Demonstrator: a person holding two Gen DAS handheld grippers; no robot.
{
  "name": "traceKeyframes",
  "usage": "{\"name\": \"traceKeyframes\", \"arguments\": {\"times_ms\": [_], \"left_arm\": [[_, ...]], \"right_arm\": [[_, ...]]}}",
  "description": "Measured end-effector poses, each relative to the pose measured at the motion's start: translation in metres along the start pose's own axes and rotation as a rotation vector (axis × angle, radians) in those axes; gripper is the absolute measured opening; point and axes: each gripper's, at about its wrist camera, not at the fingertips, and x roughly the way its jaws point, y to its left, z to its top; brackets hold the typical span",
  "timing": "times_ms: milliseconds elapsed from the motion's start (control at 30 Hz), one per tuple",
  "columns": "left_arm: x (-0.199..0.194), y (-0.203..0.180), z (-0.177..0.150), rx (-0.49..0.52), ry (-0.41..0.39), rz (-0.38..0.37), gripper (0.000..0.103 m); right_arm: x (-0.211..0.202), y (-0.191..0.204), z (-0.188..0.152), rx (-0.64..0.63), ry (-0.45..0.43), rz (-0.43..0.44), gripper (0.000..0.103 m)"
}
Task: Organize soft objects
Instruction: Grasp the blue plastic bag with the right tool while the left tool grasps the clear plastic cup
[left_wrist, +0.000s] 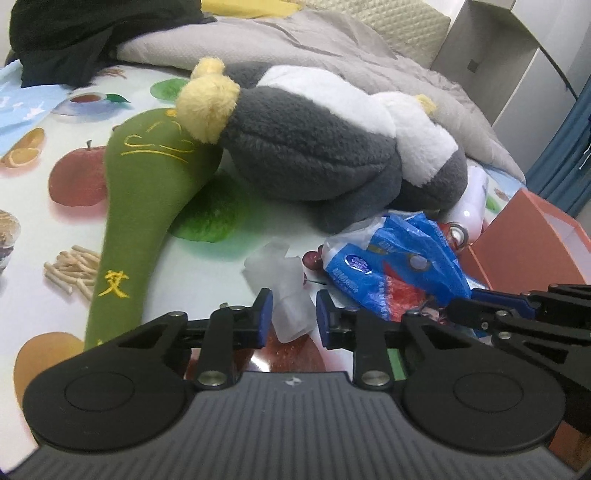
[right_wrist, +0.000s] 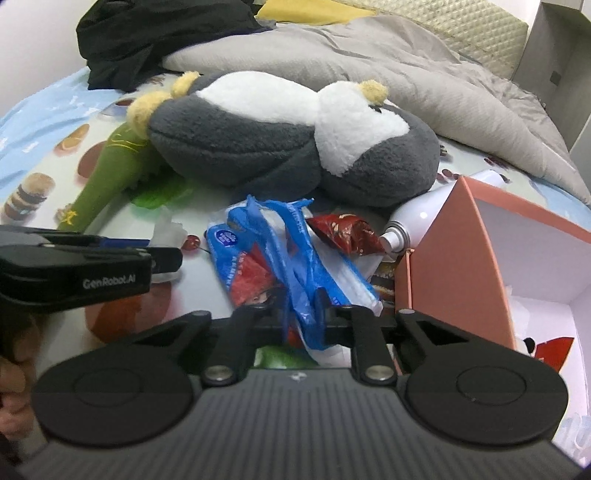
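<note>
Left wrist: left gripper clamped on crumpled clear plastic; right gripper pinching blue bag.

Fruit-print bedsheet, grey duvet, blue curtain

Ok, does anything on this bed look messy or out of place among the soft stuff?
Yes. A white spray bottle lies tipped on its side between the grey-and-white plush penguin and the pink cardboard box; it is hard, not soft. A torn blue plastic bag and red foil wrapper are strewn beside it.
</note>
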Motion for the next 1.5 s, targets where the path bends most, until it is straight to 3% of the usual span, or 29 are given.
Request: {"name": "traceKeyframes", "arguments": {"times_ms": [333, 400, 667, 933, 967, 1067, 1100, 1267, 1500], "left_arm": [[-0.039, 0.008, -0.019, -0.037, 0.011, -0.003, 0.027], [-0.050, 0.007, -0.025, -0.042, 0.016, -0.010, 0.027], [-0.091, 0.000, -0.053, -0.035, 0.040, -0.026, 0.027], [-0.124, -0.001, -0.060, -0.031, 0.044, -0.044, 0.027], [-0.126, 0.000, -0.059, -0.031, 0.046, -0.047, 0.027], [-0.131, 0.005, -0.055, -0.028, 0.061, -0.061, 0.027], [-0.132, 0.007, -0.054, -0.024, 0.064, -0.066, 0.026], [-0.135, 0.014, -0.044, -0.001, 0.087, -0.103, 0.026], [-0.127, 0.022, -0.030, 0.034, 0.105, -0.138, 0.026]], "right_arm": [[-0.040, 0.009, -0.020, 0.063, 0.003, 0.017, 0.014], [-0.048, 0.010, -0.028, 0.088, 0.011, 0.019, 0.007], [-0.080, 0.018, -0.061, 0.179, 0.031, 0.066, 0.006], [-0.100, 0.024, -0.070, 0.262, 0.049, 0.141, 0.010], [-0.103, 0.025, -0.069, 0.261, 0.049, 0.141, 0.013], [-0.107, 0.025, -0.066, 0.264, 0.045, 0.118, 0.050], [-0.108, 0.024, -0.065, 0.274, 0.039, 0.103, 0.054], [-0.097, 0.020, -0.057, 0.308, 0.047, 0.041, 0.054], [-0.065, 0.021, -0.047, 0.346, 0.074, 0.058, 0.053]]}}
